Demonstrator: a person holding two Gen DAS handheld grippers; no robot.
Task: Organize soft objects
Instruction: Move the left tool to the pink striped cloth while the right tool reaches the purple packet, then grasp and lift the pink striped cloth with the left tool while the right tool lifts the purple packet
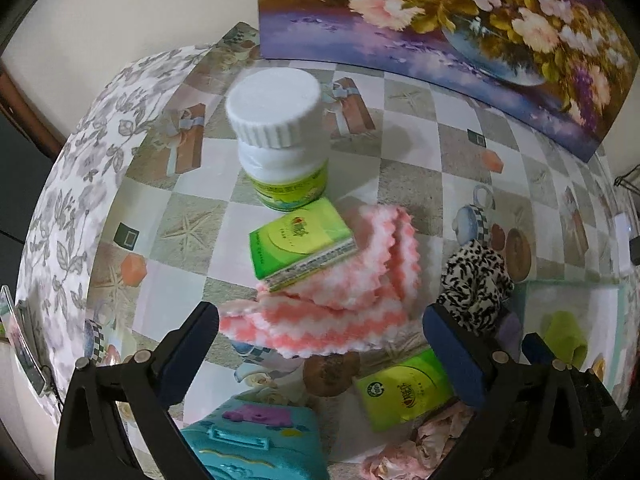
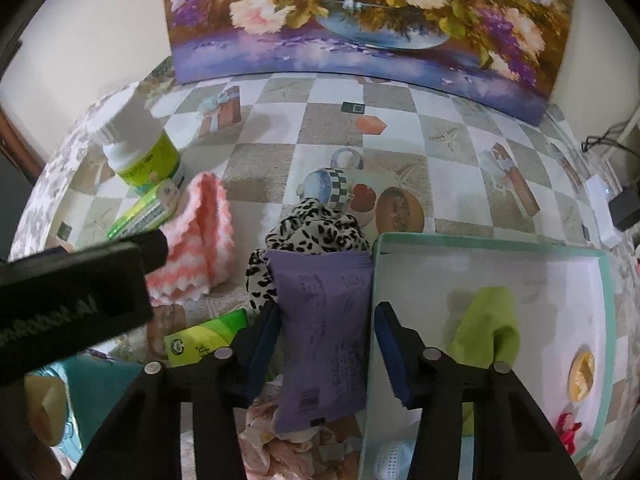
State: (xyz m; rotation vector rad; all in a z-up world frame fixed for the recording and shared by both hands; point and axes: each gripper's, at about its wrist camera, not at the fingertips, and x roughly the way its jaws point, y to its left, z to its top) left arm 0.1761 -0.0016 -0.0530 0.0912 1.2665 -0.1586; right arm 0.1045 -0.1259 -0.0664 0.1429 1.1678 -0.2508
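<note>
Checkered tablecloth (image 2: 280, 152) below a flower painting. Right gripper (image 2: 326, 344), lower centre, has its pads around a purple soft pack (image 2: 324, 320), light and squashy, best pinched mid-body. Left gripper (image 1: 320, 344) gapes over a limp pink cloth (image 1: 352, 300). Tray (image 2: 600, 320) right.

This looks like a home, set up on a household table. A printed oilcloth (image 2: 320, 136) with checks, starfish, teapots and fruit covers the top, over a leaf-patterned cloth (image 1: 80, 184) that hangs at the edge. 1 flower painting (image 2: 360, 12) leans against a plain cream wall (image 1: 140, 8). Everyday clutter lies about: a white-capped bottle (image 1: 276, 136), green tissue packs (image 1: 300, 244), a pink-and-white knitted cloth (image 1: 340, 304) and a teal toy case (image 1: 256, 444).
</note>
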